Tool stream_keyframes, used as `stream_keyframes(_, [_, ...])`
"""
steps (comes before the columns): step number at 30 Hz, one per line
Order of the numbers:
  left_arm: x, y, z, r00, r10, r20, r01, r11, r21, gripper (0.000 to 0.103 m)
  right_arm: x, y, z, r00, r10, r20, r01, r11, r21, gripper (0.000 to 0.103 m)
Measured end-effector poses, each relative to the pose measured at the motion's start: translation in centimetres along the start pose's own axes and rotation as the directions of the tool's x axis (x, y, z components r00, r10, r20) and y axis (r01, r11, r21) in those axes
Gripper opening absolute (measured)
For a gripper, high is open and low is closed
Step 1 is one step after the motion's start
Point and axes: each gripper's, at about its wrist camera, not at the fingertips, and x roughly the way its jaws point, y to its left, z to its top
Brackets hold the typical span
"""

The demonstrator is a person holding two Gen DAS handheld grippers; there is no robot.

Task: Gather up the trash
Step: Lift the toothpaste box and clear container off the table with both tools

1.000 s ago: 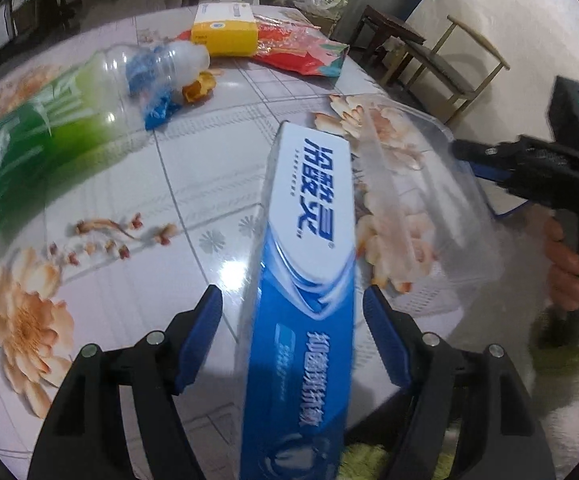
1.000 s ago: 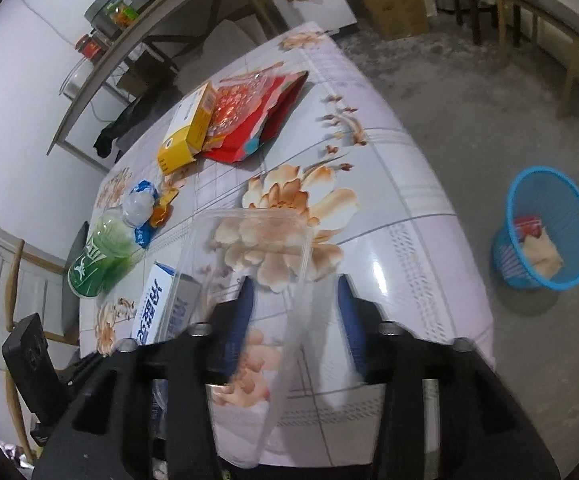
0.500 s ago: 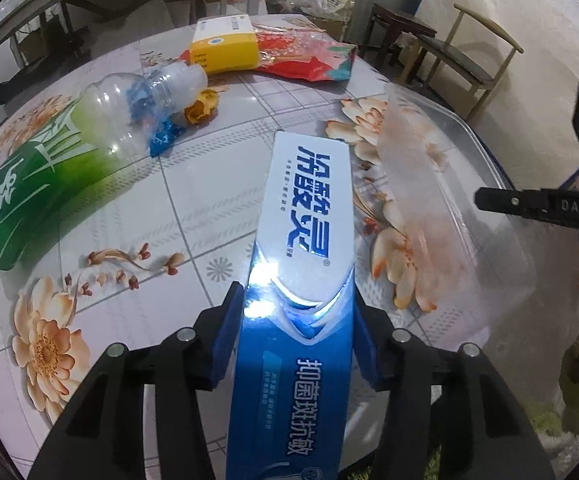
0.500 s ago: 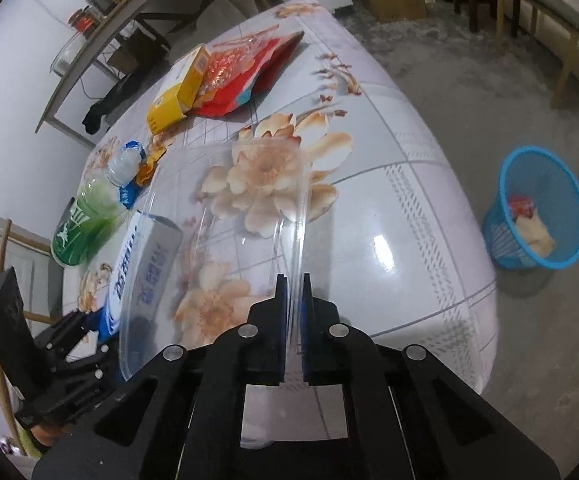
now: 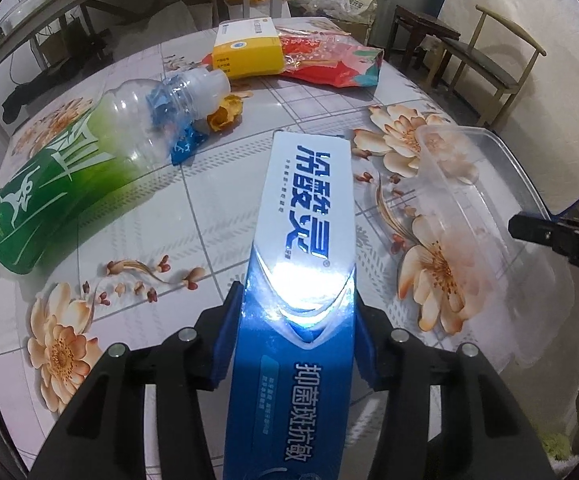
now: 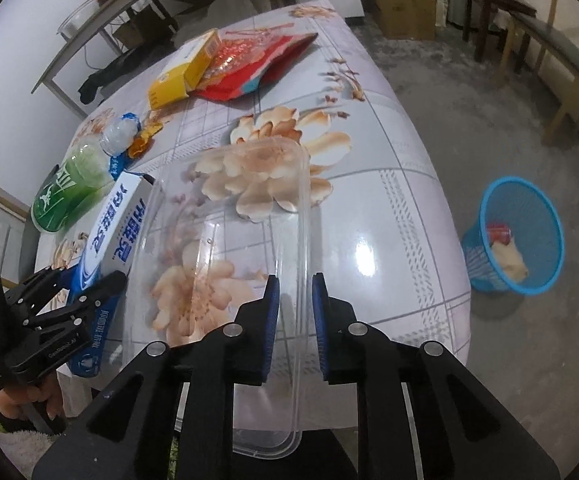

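Nearest the left camera, the left claw point(image 5: 295, 336) is clenched on a blue toothpaste box point(image 5: 303, 240), pads pressing both long sides, the box pointing out over the table point(image 5: 217, 216). Just right of it, a clear tray point(image 6: 225, 240) sits at the table's near edge; the right claw point(image 6: 294, 312) straddles the tray's right wall, pads either side of it with a small gap showing, so the grip looks loose or not quite closed. I cannot tell whether the pads actually touch the plastic.

Farther out on the left lies a green bottle point(image 5: 69, 176) on its side, with a blue wrapper point(image 5: 183, 142) and a yellow scrap point(image 5: 225, 114) by its neck. Beyond them, at the far side, a yellow box point(image 5: 249, 50) rests against a red pouch point(image 5: 329, 60).

On the floor to the right, well apart from the table, stands a blue bin point(image 6: 517, 236) with some trash already in it.

To do this step well, squeeze the thin wall firmly before lifting, since flimsy plastic may flex and slip. Keep the toothpaste box level while both loads travel right to the bin.
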Motion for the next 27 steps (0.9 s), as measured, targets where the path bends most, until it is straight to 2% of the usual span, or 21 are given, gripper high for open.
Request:
stream_keyframes(2, [0.09, -0.11, 0.06, 1.000, 0.014, 0.003, -0.014, 1.000, 0.006, 0.048, 0.21, -0.03, -0.18, 1.000, 0.002, -0.004, -0.002, 1.000, 0.008, 0.018])
stream_keyframes(7, [0.20, -0.32, 0.18, 0.999, 0.040, 0.011, -0.040, 0.999, 0.017, 0.047, 0.71, -0.14, -0.39, 1.000, 0.013, -0.019, -0.013, 0.999, 0.029, 0.004])
stream_keyframes(27, [-0.66, -0.42, 0.05, 0.998, 0.054, 0.043, -0.055, 0.998, 0.021, 0.046, 0.21, 0.03, -0.06, 1.000, 0.018, 0.007, -0.019, 0.999, 0.040, 0.003])
